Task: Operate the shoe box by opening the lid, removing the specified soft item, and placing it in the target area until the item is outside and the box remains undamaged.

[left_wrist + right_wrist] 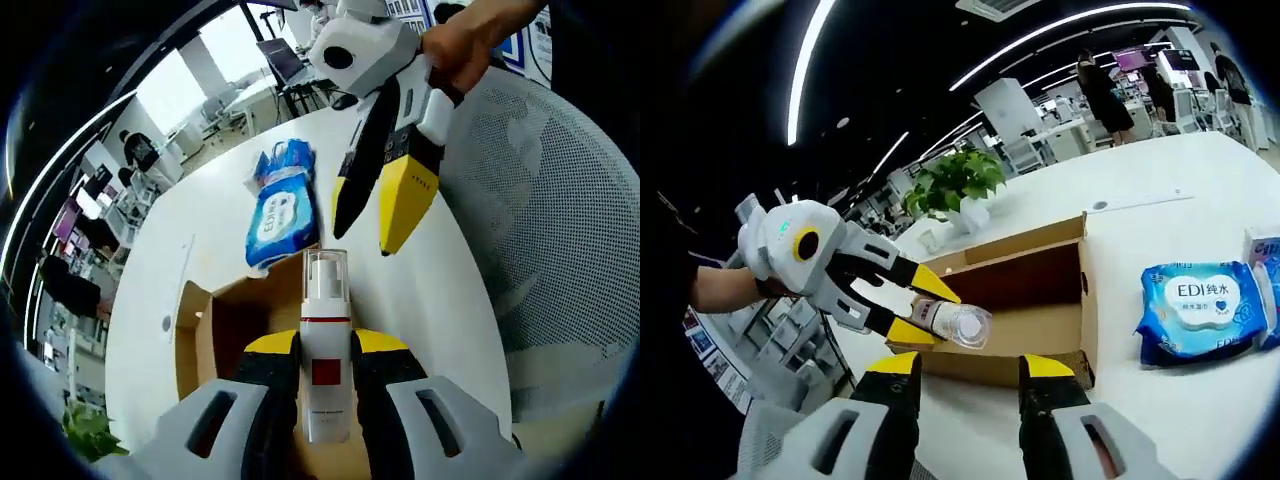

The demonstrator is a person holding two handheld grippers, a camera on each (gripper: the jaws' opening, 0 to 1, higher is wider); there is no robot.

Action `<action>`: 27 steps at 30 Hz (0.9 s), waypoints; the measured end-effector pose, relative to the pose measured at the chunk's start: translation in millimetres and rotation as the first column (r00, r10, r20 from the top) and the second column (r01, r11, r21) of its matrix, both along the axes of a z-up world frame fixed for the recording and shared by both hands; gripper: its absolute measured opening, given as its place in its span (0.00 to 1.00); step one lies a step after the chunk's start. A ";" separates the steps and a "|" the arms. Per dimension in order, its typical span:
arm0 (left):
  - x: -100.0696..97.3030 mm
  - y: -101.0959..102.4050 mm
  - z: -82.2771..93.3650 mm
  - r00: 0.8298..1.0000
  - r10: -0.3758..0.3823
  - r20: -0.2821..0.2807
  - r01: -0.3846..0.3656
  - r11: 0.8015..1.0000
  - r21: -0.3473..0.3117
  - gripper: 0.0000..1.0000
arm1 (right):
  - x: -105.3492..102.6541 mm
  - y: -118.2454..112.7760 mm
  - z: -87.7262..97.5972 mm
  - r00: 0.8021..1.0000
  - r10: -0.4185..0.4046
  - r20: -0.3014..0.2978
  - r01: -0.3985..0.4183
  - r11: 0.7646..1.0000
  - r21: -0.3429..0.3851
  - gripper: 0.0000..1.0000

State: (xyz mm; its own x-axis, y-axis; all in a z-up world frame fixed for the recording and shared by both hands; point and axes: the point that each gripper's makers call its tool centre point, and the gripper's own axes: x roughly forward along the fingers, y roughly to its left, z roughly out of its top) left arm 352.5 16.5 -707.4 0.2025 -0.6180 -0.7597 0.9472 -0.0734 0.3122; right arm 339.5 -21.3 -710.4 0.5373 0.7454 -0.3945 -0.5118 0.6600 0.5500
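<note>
over the open shoe box [1040, 300] the left tongs [325, 375] are clamped on a pump bottle [325, 350], lifting it clear. the right tongs [970, 375] hang spread and empty. the wet wipes pack [1195, 305] already lies outside on the tabletop [1160, 190].
</note>
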 end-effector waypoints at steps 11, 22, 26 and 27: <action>-21.1 -23.1 9.3 0.990 -0.124 0.068 0.123 0.992 0.014 0.19 | -3.7 2.3 4.1 0.999 -0.019 -0.046 0.024 0.994 0.105 0.32; -28.1 -29.1 8.4 0.975 -0.198 0.100 0.194 0.980 0.046 0.19 | -11.1 2.7 8.6 0.997 -0.016 -0.079 0.030 0.983 0.180 0.23; -28.5 -30.9 8.0 0.973 -0.205 0.106 0.200 0.978 0.050 0.19 | -13.1 3.0 9.8 0.996 -0.021 -0.092 0.039 0.979 0.198 0.22; -29.1 -31.7 6.9 0.971 -0.213 0.113 0.208 0.977 0.056 0.19 | -13.6 3.0 9.7 0.995 -0.020 -0.094 0.038 0.980 0.198 0.21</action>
